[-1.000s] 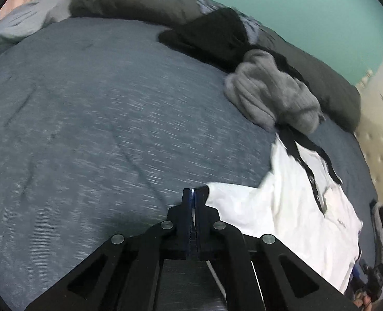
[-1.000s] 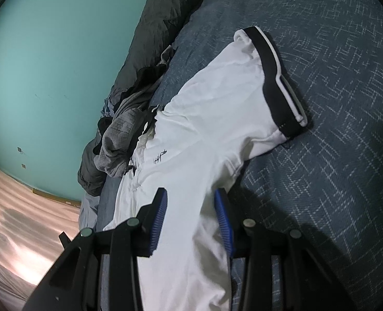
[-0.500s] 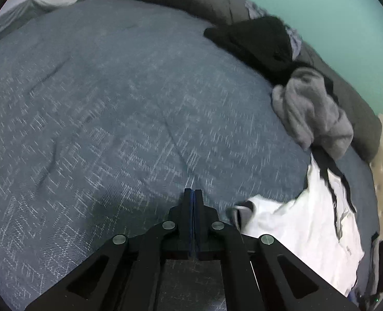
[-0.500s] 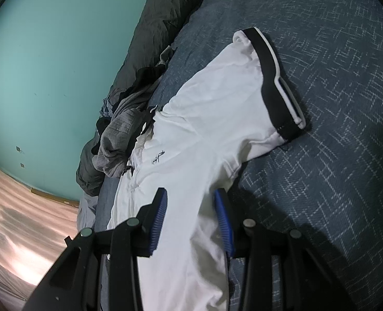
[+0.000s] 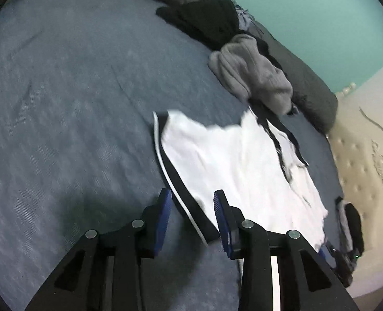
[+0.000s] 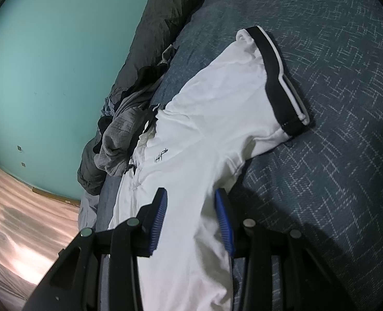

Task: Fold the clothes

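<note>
White cotton T-shirt with black, white-striped sleeve cuffs (image 5: 232, 165) lies spread flat on the blue-grey woven bed cover (image 5: 69, 108), its collar end toward a pile of other clothes. In the left wrist view the left gripper (image 5: 191, 202) hangs over one sleeve: the black cuff (image 5: 183, 189) runs slantwise through the gap between the two blue-padded fingers (image 5: 164, 207), and neither pad presses on it. The fingers are opening, now standing partly apart, with the cuff's edge passing nearer the right-hand pad than the left one. The white cloth spreads away from that cuff toward the upper right of the view.

In the right wrist view the right gripper (image 6: 191, 207) sits over the shirt's body below the other sleeve. Its fingers (image 6: 223, 220) stand partly apart with white cloth showing in the gap; the cloth lies beneath them and looks unpinched, though whether the tips touch it cannot be told. The other cuff (image 6: 279, 77) lies flat on the cover well ahead of these fingers, and a small dark mark on the chest (image 6: 161, 155) is just ahead of the left pad.

Beyond the collar are a crumpled grey ribbed garment (image 5: 253, 75), a black garment (image 5: 207, 18) and a dark grey quilt (image 6: 165, 20) along the teal wall (image 6: 56, 51).
</note>
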Available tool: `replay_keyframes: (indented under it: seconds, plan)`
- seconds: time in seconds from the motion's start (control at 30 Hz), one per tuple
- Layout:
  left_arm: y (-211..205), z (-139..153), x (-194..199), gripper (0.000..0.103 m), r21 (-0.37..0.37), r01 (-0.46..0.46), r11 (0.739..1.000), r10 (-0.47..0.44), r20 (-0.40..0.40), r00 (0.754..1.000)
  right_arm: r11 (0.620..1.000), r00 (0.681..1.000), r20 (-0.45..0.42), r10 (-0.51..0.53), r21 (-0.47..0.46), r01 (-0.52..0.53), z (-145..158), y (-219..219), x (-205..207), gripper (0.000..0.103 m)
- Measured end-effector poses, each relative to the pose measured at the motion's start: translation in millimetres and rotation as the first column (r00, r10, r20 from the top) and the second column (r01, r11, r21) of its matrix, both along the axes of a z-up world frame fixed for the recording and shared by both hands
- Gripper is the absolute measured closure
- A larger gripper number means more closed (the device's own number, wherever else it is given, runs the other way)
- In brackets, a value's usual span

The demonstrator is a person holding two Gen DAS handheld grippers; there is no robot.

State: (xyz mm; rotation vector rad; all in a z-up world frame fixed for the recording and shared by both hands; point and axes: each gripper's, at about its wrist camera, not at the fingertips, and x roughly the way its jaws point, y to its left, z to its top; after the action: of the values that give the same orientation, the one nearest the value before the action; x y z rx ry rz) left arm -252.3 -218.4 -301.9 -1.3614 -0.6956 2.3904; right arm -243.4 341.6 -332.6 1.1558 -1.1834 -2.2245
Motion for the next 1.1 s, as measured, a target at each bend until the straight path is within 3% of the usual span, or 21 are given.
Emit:
replay_keyframes:
  seconds: [0.23, 0.27, 0.33, 0.4, 0.8, 1.1]
  plan:
    - [12, -19, 5, 0.069, 0.006, 0.014, 1.0, -0.014, 0.038, 0.999, 1.0, 1.0, 0.005, -0.009, -0.011, 0.009, -1, 3, 0, 0.065]
    - [14, -20, 4, 0.073, 0.004, 0.016, 1.0, -0.016, 0.037, 0.999, 1.0, 1.0, 0.004, -0.01, -0.012, 0.01, -1, 3, 0, 0.065]
    - [15, -21, 4, 0.096, -0.005, 0.024, 1.0, -0.024, 0.037, 0.999, 1.0, 1.0, 0.005, -0.012, -0.013, 0.012, -1, 5, -1, 0.065]
    - [14, -20, 4, 0.101, -0.004, 0.023, 1.0, -0.023, 0.032, 0.999, 1.0, 1.0, 0.007, -0.013, -0.014, 0.013, -1, 5, -1, 0.065]
    - [-5, 2, 28, 0.102, -0.021, -0.002, 1.0, 0.002, -0.012, 1.0, 1.0, 1.0, 0.007, -0.011, -0.017, 0.011, 0, 5, 0, 0.065]
    - [9, -12, 19, 0.101, -0.034, 0.03, 0.999, -0.029, 0.024, 0.999, 1.0, 1.0, 0.008, -0.012, -0.017, 0.012, 0, 5, 0, 0.065]
